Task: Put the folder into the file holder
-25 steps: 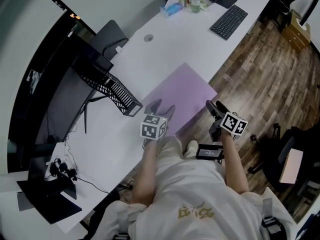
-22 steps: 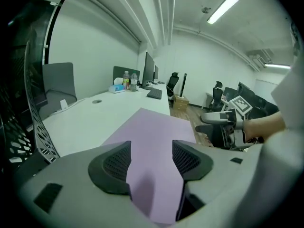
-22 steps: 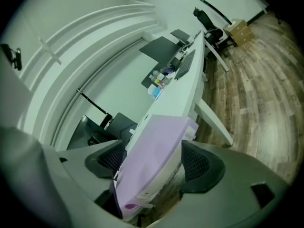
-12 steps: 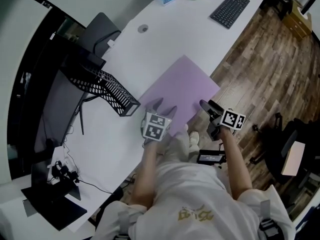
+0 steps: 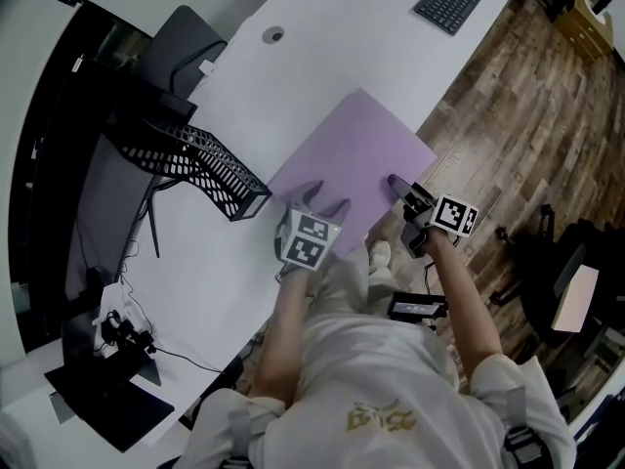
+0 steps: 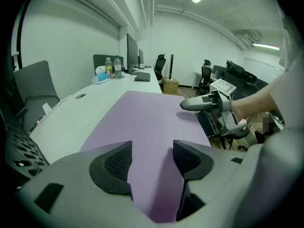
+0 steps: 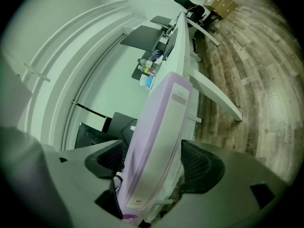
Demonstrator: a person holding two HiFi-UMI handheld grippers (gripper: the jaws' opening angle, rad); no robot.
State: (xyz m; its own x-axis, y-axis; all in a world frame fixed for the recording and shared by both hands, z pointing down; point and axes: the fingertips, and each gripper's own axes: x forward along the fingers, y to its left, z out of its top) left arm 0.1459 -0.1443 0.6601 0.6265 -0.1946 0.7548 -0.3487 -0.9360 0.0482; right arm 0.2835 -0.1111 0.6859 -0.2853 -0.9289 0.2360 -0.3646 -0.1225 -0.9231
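folder (image 5: 356,154): purple, spine label (image 7: 179,97) illegible | right tongs (image 7: 154,159): just been opening, astride spine

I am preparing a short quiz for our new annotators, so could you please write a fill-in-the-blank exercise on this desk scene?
1. The folder lying flat on the desk is ____ in colour.
2. In the head view, the black mesh file holder stands to the folder's ____.
3. The left gripper is over the folder with its jaws ____.
Missing words: purple; left; open.
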